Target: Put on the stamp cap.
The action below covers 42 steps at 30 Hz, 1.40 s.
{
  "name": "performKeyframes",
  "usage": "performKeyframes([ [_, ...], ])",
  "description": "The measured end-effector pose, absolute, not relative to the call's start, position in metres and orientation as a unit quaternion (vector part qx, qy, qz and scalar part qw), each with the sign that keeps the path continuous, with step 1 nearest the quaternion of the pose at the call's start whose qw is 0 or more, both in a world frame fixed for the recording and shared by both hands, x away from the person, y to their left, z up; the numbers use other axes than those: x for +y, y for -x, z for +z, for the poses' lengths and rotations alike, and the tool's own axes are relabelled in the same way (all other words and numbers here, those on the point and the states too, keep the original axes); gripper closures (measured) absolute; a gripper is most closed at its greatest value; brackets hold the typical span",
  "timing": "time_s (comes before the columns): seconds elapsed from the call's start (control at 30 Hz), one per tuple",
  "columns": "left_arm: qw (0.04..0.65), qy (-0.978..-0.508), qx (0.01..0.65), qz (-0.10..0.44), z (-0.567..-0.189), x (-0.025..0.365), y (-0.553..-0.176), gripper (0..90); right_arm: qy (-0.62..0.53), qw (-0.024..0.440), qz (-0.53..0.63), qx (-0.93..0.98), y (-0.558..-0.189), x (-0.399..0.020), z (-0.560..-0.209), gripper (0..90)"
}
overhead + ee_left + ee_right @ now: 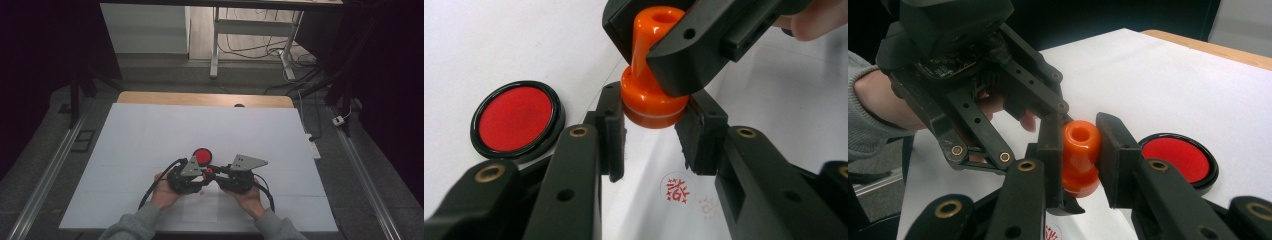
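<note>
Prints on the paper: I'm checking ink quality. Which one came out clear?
The bold print below the stamp; the pale print to its right in the left gripper view is barely visible.

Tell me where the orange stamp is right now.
The orange stamp is held above the white sheet near the table's front middle, gripped by both grippers, with the red ink pad lying just to its left.

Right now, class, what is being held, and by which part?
The orange stamp: the left gripper clamps its wide base, the right gripper its narrow handle.
</note>
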<state>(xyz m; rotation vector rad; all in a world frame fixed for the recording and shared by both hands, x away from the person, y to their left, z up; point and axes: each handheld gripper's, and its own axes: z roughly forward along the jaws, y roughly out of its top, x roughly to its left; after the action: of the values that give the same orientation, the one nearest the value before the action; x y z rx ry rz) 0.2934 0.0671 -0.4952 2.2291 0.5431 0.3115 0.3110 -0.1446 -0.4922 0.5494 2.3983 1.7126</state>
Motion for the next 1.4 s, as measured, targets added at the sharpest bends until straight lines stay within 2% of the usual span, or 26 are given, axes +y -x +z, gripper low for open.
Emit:
performKeyframes([
  [0.87,0.425,-0.869,0.214,0.133,-0.4956,0.0675,-0.2936,61.9,-0.203,0.055,0.587,0.782,-0.3145,-0.1493,-0.4874,73.3],
  [1.4,0.432,-0.862,0.236,0.122,-0.4967,0.0706,-0.2959,38.3,-0.206,0.053,0.59,0.778,-0.3151,-0.1515,-0.4861,73.2],
])
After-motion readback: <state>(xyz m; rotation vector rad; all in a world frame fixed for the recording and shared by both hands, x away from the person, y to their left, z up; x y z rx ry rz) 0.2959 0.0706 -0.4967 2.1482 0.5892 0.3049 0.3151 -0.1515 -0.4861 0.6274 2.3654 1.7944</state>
